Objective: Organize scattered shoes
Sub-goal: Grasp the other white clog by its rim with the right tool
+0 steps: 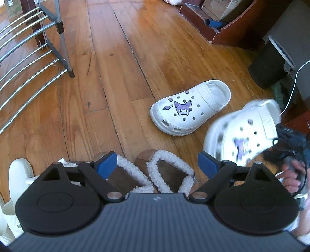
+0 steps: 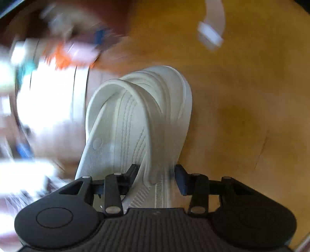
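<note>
R gripper (image 2: 157, 178) grips white clog (image 2: 135, 116); L gripper (image 1: 158, 165) open

We see a wood plank floor (image 1: 120, 64), chrome rack w/ curved bars (image 1: 25, 64) at left, dark wood furniture (image 1: 230, 29) upper right, blue tube (image 1: 213, 23) resting on it, cardboard box (image 1: 219, 7) behind, black bin (image 1: 267, 64) w/ white cable (image 1: 294, 85) nearby.

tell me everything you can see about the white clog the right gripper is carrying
The white clog looks like moulded foam, with a thick ridged sole, a heel strap and round vent holes. In the left wrist view it is motion-blurred, tilted, apparently off the wood floor, with a purple character charm on top. The right gripper is clamped on its edge, both fingers against it. Its mate lies flat on the floor nearby, not touching.
</note>
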